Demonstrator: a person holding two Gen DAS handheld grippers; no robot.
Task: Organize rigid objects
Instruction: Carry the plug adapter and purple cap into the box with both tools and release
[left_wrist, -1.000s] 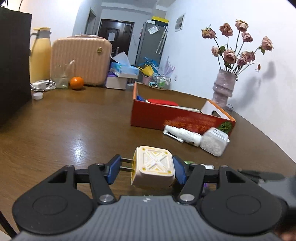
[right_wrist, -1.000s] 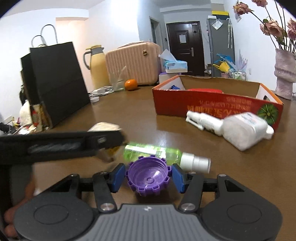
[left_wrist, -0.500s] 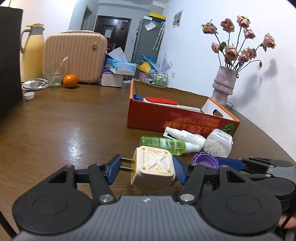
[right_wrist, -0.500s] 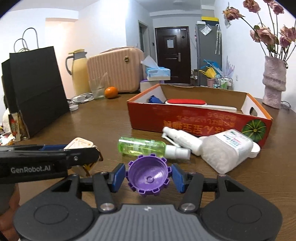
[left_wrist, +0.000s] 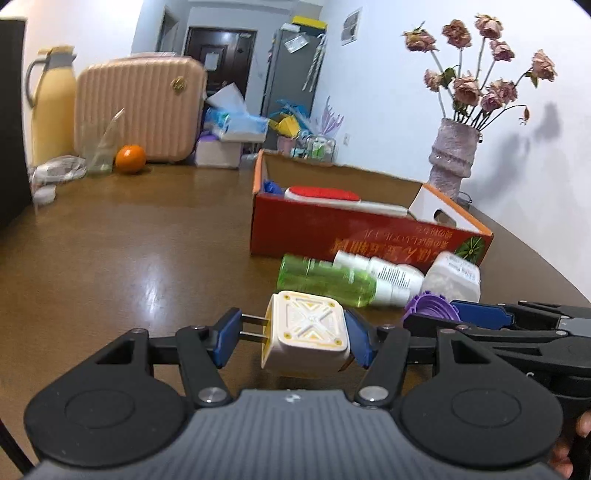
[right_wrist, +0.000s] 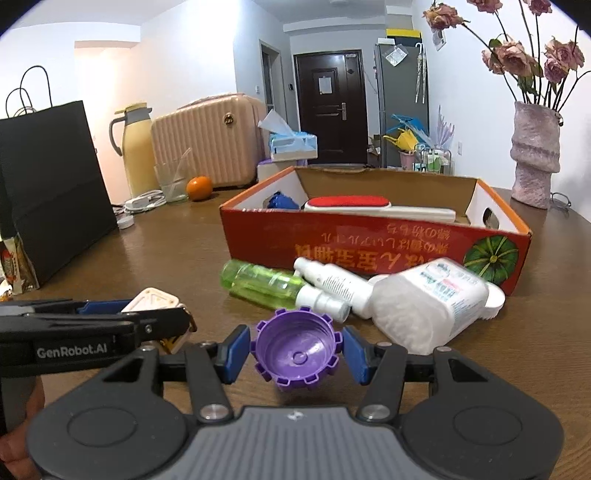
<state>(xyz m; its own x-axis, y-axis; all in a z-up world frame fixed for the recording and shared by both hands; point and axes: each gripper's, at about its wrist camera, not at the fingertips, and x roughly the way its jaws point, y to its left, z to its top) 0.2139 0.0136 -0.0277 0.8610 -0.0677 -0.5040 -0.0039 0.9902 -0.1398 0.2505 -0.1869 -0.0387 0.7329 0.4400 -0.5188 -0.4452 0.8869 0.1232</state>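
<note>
While the left gripper (left_wrist: 291, 338) clasps a cream plug adapter (left_wrist: 306, 338) and the right gripper (right_wrist: 295, 349) a purple ridged cap (right_wrist: 295, 349) above the desk (left_wrist: 129, 258), three bottles remain outside the partly filled red cardboard box (right_wrist: 369, 247).

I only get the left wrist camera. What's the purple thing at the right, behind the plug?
Observer: A toothed purple cap, hollow side up, clamped in the right gripper.
Operator: And the dark slab at my far left?
Observer: A black paper bag with cord handles, standing on the table.
Operator: Any writing on my gripper?
Observer: Yes: GenRobot.AI, along the side of the left gripper holding the plug.
</note>
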